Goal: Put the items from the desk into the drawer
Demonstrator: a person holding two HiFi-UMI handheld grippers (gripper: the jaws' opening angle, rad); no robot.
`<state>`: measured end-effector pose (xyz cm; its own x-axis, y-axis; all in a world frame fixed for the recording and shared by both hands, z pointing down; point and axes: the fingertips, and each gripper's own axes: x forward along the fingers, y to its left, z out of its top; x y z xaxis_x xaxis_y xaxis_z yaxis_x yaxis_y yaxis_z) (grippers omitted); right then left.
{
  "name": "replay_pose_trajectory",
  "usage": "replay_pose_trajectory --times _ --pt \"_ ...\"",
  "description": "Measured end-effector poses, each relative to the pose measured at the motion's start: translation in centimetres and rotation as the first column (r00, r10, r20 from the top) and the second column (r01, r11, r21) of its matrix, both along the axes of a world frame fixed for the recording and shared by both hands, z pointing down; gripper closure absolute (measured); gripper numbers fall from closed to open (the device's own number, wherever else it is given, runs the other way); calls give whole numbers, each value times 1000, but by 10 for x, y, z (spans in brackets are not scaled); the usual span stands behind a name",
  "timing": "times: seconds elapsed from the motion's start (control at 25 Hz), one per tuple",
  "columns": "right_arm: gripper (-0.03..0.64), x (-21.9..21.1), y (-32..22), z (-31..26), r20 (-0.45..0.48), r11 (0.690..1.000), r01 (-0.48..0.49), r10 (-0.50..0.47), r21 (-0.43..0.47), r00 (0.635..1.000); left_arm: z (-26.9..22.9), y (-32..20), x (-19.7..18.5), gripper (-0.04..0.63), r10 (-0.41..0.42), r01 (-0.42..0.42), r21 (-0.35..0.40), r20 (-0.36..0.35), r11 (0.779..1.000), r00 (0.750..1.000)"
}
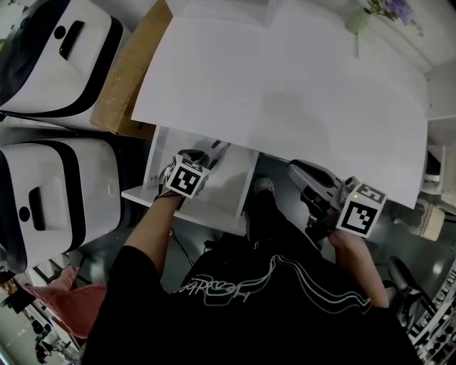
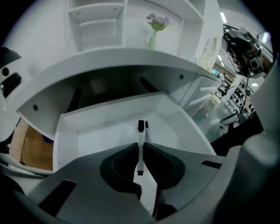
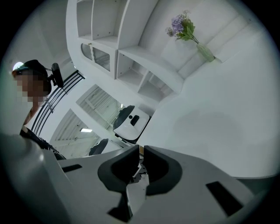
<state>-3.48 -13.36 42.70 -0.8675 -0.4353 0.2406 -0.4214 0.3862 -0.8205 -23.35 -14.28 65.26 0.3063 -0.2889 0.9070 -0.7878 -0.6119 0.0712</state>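
While the left gripper (image 2: 141, 148) hangs over the open drawer (image 2: 87, 131), its jaws pinch a white marker (image 2: 140, 139).
In the left gripper view the marker's black cap points to 12 o'clock, above the drawer floor. In the head view the drawer lies at 7 o'clock from the desk (image 1: 285, 93). The right gripper (image 3: 140, 152), jaws together and empty, is at 4 o'clock.

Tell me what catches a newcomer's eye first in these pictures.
The left gripper draws the eye first: it is shut on a white pen with a black cap, held over the open white drawer. Above the drawer spreads the broad white desk, with a vase of purple flowers at its far edge.
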Motion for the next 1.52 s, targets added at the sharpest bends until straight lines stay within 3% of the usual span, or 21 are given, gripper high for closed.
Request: replay_pose_trajectory --times 0.28,0.44,0.56,0.8,0.96,1.16,1.36,1.52 --pt "555 15 -11 10 -20 1000 1 -1 -24 1000 36 -8 -4 540 -22 25 -67 41 997 999" --pt "555 13 -11 9 -14 1000 -2 2 -23 1000 33 -8 -9 442 -27 30 -76 34 997 999" --pt "555 7 -9 4 -5 1000 -2 2 -11 1000 16 -11 -10 416 -16 17 -56 18 998 1000" --pt "555 -9 11 -8 17 1000 1 -1 19 1000 -45 -3 4 390 87 -87 27 -4 996 996" --pt "555 -30 33 -25 27 998 25 -27 64 999 -104 10 11 385 39 -28 80 -133 996 990" --pt "555 -49 66 -49 5 988 40 -41 147 999 -195 40 16 418 -2 57 162 -323 985 946" --pt "555 -62 100 -72 -23 976 43 -39 214 999 -283 82 30 521 47 89 270 -461 959 886" --pt "555 -72 123 -103 -20 953 55 -52 298 998 -330 117 43 554 79 119 302 -569 946 819"
